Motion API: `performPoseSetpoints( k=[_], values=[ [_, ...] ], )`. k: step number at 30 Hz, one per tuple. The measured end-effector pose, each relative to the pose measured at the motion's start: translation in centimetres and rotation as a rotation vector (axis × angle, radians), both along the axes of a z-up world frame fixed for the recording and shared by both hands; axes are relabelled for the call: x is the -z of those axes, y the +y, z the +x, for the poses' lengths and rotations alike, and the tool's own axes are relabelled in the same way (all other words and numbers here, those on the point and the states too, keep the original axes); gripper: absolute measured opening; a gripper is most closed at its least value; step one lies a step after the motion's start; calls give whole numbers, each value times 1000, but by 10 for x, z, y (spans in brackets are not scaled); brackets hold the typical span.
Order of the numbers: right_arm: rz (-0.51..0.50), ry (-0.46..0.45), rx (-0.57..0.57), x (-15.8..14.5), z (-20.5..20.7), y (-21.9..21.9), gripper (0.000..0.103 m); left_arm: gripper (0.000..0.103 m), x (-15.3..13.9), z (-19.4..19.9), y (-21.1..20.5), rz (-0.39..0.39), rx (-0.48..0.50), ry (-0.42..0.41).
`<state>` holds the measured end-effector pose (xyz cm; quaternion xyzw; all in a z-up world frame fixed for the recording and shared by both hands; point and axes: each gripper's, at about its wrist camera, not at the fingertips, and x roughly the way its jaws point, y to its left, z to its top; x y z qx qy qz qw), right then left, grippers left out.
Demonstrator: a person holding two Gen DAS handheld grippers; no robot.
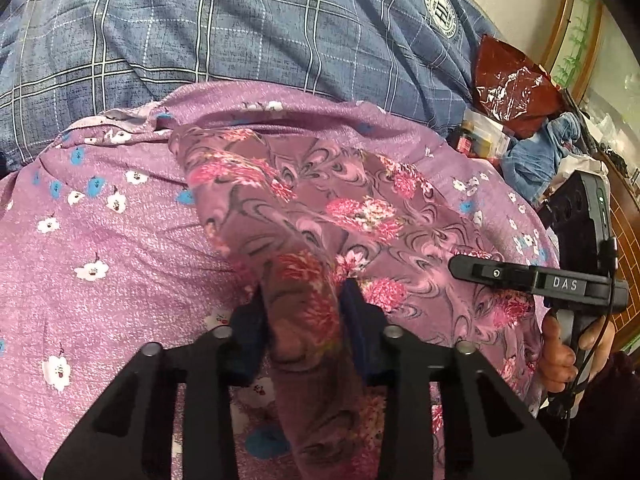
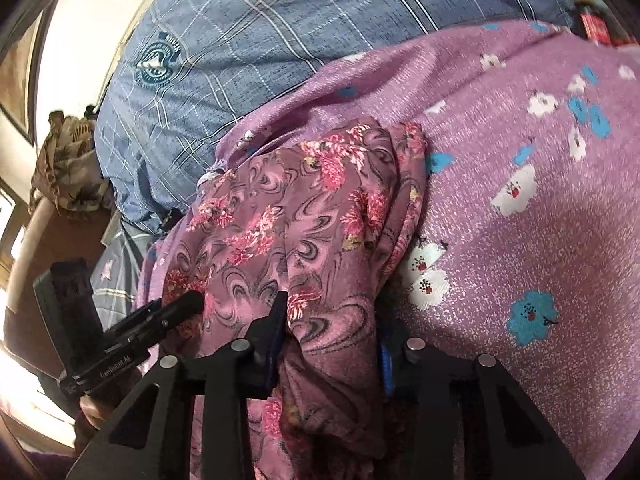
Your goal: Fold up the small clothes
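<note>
A small mauve garment with pink flowers and grey swirls [image 1: 320, 204] lies bunched on a purple flowered bedsheet [image 1: 100, 240]. My left gripper [image 1: 304, 300] is shut on a gathered fold of the garment at its near edge. In the right wrist view the same garment [image 2: 304, 208] hangs between the fingers of my right gripper [image 2: 332, 320], which is shut on another fold. The right gripper also shows at the right of the left wrist view [image 1: 520, 276], and the left gripper at the left of the right wrist view [image 2: 176, 308]. The garment hides the fingertips.
A blue plaid quilt [image 1: 240, 28] lies behind the sheet. A red plastic bag [image 1: 512, 84], small boxes and a blue cloth [image 1: 536, 156] sit at the far right. A brown patterned cloth [image 2: 64, 164] hangs at the left in the right wrist view.
</note>
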<state>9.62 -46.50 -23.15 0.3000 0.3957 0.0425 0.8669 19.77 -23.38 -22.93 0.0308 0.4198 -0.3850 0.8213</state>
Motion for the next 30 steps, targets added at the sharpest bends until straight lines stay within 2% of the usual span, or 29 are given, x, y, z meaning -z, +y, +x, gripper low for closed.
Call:
performPoseSetpoints(
  k=[7,16,20,24,26,27,28,29,30],
  values=[
    [-121,-41,13,-16,-7,14,29,22,-8,-3,5,-26,8,-15],
    [-194,-137,11,-37,-17,35,27,20,-24,-8,13,-74,20,-27],
    [-193,-168,14,-43,-19,43,27,19,-30,-9,17,-86,22,-34],
    [-216,-90,37,-36,-9,43,28,21,-19,-3,19,-46,-5,-3],
    [-188,-67,51,-33,-8,34,35,31,-9,3,19,-7,-27,29],
    [-169,-51,61,-30,-8,27,40,43,-6,5,20,7,-42,46],
    [-154,-34,74,-27,-9,22,48,49,-3,7,22,7,-55,64],
    [-140,-9,84,-23,-9,15,52,51,-2,8,23,-4,-59,81],
    [-135,0,87,-21,-9,12,58,58,-2,9,24,-8,-59,93]
  ],
)
